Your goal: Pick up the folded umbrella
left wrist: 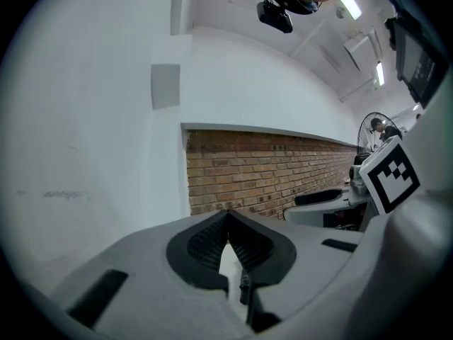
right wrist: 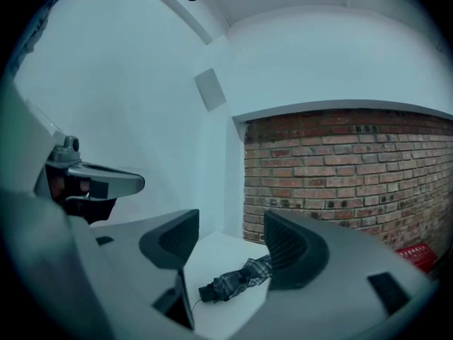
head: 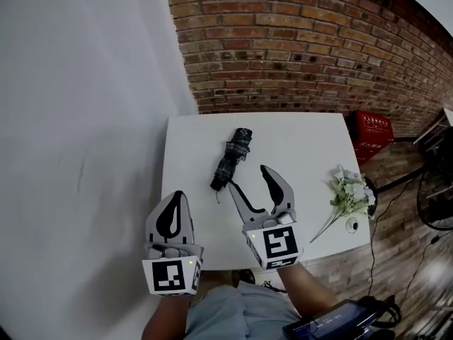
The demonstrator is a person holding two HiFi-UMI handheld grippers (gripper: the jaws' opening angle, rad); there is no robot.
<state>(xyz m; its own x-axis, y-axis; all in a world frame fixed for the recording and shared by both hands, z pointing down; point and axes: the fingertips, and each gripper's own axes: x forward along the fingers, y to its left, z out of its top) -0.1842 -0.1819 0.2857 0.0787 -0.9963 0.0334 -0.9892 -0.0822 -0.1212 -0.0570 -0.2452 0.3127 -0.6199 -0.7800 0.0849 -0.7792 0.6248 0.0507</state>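
Note:
A folded plaid umbrella (head: 233,157) lies slantwise on the white table (head: 304,140), its black handle end pointing to the near left. In the right gripper view the umbrella (right wrist: 233,282) shows ahead between the jaws. My right gripper (head: 246,175) is open just short of the handle end, with nothing between its fingers. My left gripper (head: 177,198) hangs at the table's near-left corner with its fingertips together and nothing held; in the left gripper view the left gripper (left wrist: 228,219) faces the wall.
A bunch of white artificial flowers (head: 350,193) lies at the table's right edge. A brick wall (head: 304,41) stands behind the table and a white wall (head: 78,119) to its left. A red crate (head: 374,129) sits on the floor at the right.

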